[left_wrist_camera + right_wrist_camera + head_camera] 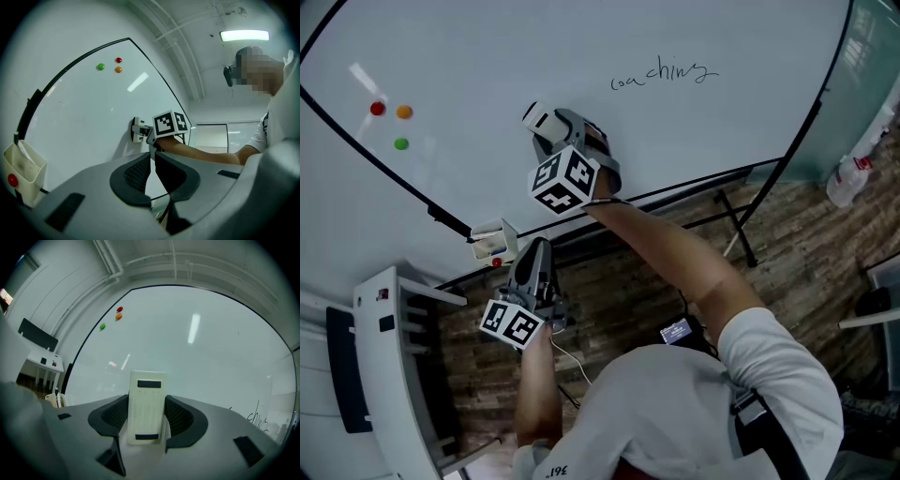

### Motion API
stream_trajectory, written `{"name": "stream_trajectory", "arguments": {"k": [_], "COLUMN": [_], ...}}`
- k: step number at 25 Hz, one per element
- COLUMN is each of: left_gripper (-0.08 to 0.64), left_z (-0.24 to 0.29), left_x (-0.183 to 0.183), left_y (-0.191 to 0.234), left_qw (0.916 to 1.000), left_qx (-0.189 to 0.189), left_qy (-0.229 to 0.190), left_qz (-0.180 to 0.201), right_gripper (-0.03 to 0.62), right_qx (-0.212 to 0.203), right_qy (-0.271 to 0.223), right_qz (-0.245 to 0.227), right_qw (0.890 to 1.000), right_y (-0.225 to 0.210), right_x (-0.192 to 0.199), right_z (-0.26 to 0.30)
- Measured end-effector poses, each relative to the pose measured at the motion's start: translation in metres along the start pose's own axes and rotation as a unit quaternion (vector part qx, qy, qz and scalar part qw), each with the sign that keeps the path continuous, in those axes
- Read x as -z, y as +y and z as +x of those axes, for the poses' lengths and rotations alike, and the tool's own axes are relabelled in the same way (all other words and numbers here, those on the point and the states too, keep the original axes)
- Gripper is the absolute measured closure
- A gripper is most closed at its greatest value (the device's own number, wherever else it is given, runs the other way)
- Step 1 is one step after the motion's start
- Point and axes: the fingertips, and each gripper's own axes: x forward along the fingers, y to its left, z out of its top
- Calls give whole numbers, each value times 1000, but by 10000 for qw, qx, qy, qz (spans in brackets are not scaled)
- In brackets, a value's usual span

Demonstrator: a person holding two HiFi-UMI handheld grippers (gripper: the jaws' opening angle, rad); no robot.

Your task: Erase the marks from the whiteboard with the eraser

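White T-shirt shoulder at the bottom of the head view, both bare forearms reaching out from it, and the rest of the person is cut off by the frame. Closest in is the left gripper [536,249], held low by the board's bottom edge. Its own view shows the two dark pads of the left gripper [152,162] pinched together with nothing in them, only a thin slit between. Just beside it a small white holder [494,241] hangs on the board frame. There's something red in it, too small to make out.

Further up, the right gripper [551,127] is clenched on the eraser [538,119]. In the right gripper view the eraser [147,411] stands upright between the pads, a pale block with two dark strips on its back. Its wiping face is turned away from that camera, so can't see it. From the left gripper view the eraser [137,130] looks flat against the whiteboard [93,117].

The handwriting [664,73] sits up and to the right of the eraser, well apart from it, and looks untouched. In the right gripper view only a bit of it [257,420] shows, with the gripper body hiding the rest. Way off to the left on the whiteboard [581,47] are three magnets, red [377,109], orange [404,112] and green [400,143].
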Motion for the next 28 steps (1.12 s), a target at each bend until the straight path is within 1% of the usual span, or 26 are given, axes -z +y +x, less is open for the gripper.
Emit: {"name": "stream_trajectory", "arguments": {"k": [5,9,12,16,23,28], "left_gripper": [525,525,525,525,525,526], "left_z": [10,17,26,40,63,82], "left_x": [5,9,12,20,31,40], "left_y": [-7,-11,-17,-29,-53,-70], "left_qw": [10000,9999,9999,9999,9999,9995], "left_qx": [-48,-141,-155,-103,59,247], "left_qy": [1,-21,-40,0,90,193], "left_qz": [10,-12,-17,-27,-12,3], "right_gripper": [333,333,333,333,333,333], "right_qx": [-65,-175,-222,-211,-35,152], "right_qy": [-21,15,11,-22,-86,-99], "right_qz": [38,224,393,474,513,567], "right_qw": [10000,9996,9990,9987,9986,9982], "right_y": [-2,-6,-17,-36,-78,-110], "right_x": [0,2,2,4,11,19], "right_z": [0,-2,-4,-10,-27,-37]}}
